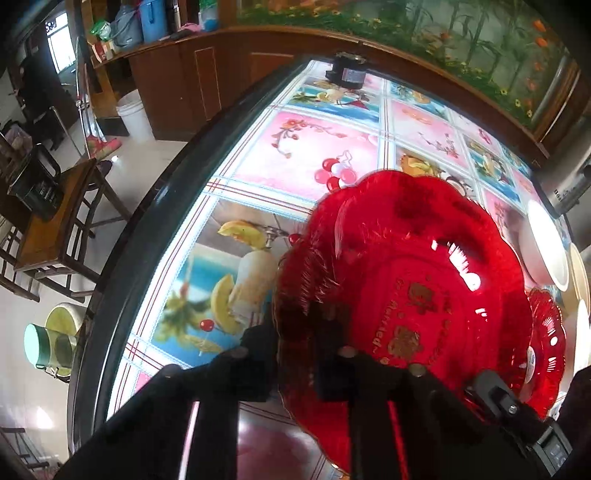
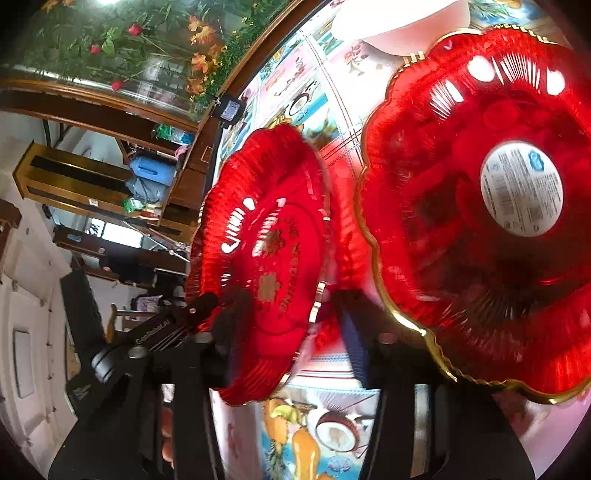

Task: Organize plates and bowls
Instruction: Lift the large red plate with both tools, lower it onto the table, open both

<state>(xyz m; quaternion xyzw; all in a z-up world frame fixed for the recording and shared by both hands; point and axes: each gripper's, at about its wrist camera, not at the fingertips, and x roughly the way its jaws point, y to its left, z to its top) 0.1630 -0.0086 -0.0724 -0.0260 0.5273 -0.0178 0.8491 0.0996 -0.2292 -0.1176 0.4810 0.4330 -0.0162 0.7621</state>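
A red scalloped plate with gold lettering (image 1: 413,280) hangs tilted over the flowered table. My left gripper (image 1: 295,347) is shut on its near left rim, one finger under the plate and showing dark through the red. In the right wrist view the same lettered plate (image 2: 266,254) stands between the fingers of my right gripper (image 2: 291,325), and its fluted rim fills the gap against both pads. A second red plate (image 2: 480,206), gold-edged with a round white label, lies just to the right; it shows as the labelled plate (image 1: 546,339) in the left view.
White bowls (image 1: 543,247) stand at the table's right, one white bowl (image 2: 402,22) beyond the labelled plate. A black device (image 1: 345,72) is clamped to the far table edge. Wooden chairs (image 1: 55,229) and a white bucket (image 1: 135,116) stand left of the dark table rim (image 1: 147,229).
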